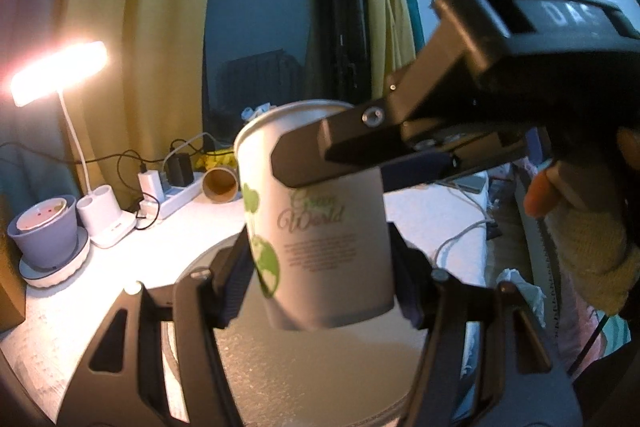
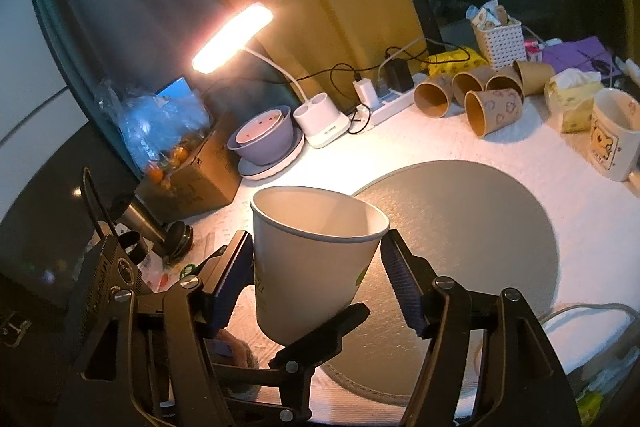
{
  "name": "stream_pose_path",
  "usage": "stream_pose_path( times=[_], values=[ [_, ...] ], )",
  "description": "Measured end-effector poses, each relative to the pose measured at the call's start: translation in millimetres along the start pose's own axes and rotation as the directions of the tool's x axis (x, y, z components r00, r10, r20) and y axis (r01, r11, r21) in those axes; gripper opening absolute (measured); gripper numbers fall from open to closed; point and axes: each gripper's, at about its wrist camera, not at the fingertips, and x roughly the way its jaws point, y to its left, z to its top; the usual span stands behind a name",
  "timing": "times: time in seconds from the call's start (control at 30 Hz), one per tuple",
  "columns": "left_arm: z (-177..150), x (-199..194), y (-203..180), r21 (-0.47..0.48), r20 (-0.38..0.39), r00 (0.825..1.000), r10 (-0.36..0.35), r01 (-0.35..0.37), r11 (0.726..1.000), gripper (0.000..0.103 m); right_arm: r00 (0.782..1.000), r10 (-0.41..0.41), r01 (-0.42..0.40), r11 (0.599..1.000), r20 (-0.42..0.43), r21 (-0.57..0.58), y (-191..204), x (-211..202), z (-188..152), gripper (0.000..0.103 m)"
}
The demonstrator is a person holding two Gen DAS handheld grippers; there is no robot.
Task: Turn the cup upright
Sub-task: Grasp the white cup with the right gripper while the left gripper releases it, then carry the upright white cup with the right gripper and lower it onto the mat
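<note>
You held the paper cup (image 1: 324, 227) mouth-up but tilted above the grey mat (image 2: 472, 227), left tool (image 1: 320, 287) and right tool (image 2: 320, 275) both clamped on it; uneven release risked tipping it.

Matt paper cup (image 2: 316, 259); grey mat (image 2: 472, 227) finely textured.

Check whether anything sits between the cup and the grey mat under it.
Nothing visible does: the paper cup, mouth up, is held by the left gripper and right gripper above bare grey mat.
</note>
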Motion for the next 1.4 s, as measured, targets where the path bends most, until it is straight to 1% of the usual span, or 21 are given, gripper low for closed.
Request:
stream_pose_path(
  times=[0.1,0.33,0.5,0.67,0.73,0.8,0.9,1.03,1.2,1.4],
  values=[
    [-0.4,0.5,-0.2,0.001,0.004,1.0,0.008,-0.008,1.0,0.062,1.0,0.024,-0.024,0.999,-0.007,0.028,-4.4,3.0,0.1,0.069],
    [-1.1,2.4,-0.7,-0.009,0.006,1.0,0.015,-0.015,1.0,0.062,0.999,0.048,-0.047,0.996,-0.013,0.071,-12.3,4.7,1.5,0.07],
    [-0.8,4.4,1.4,-0.02,-0.01,1.0,0.009,-0.009,1.0,0.063,0.999,0.047,-0.046,0.996,-0.013,0.079,-13.3,7.3,1.6,0.07],
    [-0.8,8.4,3.7,-0.034,-0.038,0.999,-0.003,0.001,0.999,0.065,1.0,0.022,-0.021,0.998,-0.014,0.056,-10.4,10.0,1.8,0.069],
    [-1.6,11.0,5.7,-0.042,-0.057,0.998,-0.015,0.013,0.999,0.076,1.0,-0.006,0.006,0.999,-0.008,0.04,-9.0,10.2,2.2,0.069],
    [-2.5,11.7,7.0,-0.049,-0.063,0.998,-0.025,0.022,0.999,0.08,1.0,-0.022,0.022,0.999,0.004,0.033,-8.9,9.4,3.8,0.069],
    [-2.9,11.5,11.3,-0.059,-0.074,0.997,-0.034,0.029,0.998,0.08,0.998,-0.061,0.061,0.998,0.02,0.014,-8.3,8.3,6.0,0.069],
    [-6.2,11.4,23.9,-0.091,-0.111,0.993,-0.033,0.023,0.996,0.08,0.992,-0.117,0.117,0.993,0.043,-0.01,-7.3,8.5,9.0,0.069],
    [-13.8,12.5,47.0,-0.14,-0.169,0.986,-0.01,-0.014,0.99,0.08,0.975,-0.209,0.214,0.974,0.078,-0.07,-1.5,13.4,12.6,0.069],
    [-21.3,11.6,73.2,-0.195,-0.212,0.977,0.021,-0.063,0.979,0.08,0.959,-0.269,0.277,0.955,0.088,-0.109,-1.0,27.3,11.7,0.069]
  ],
)
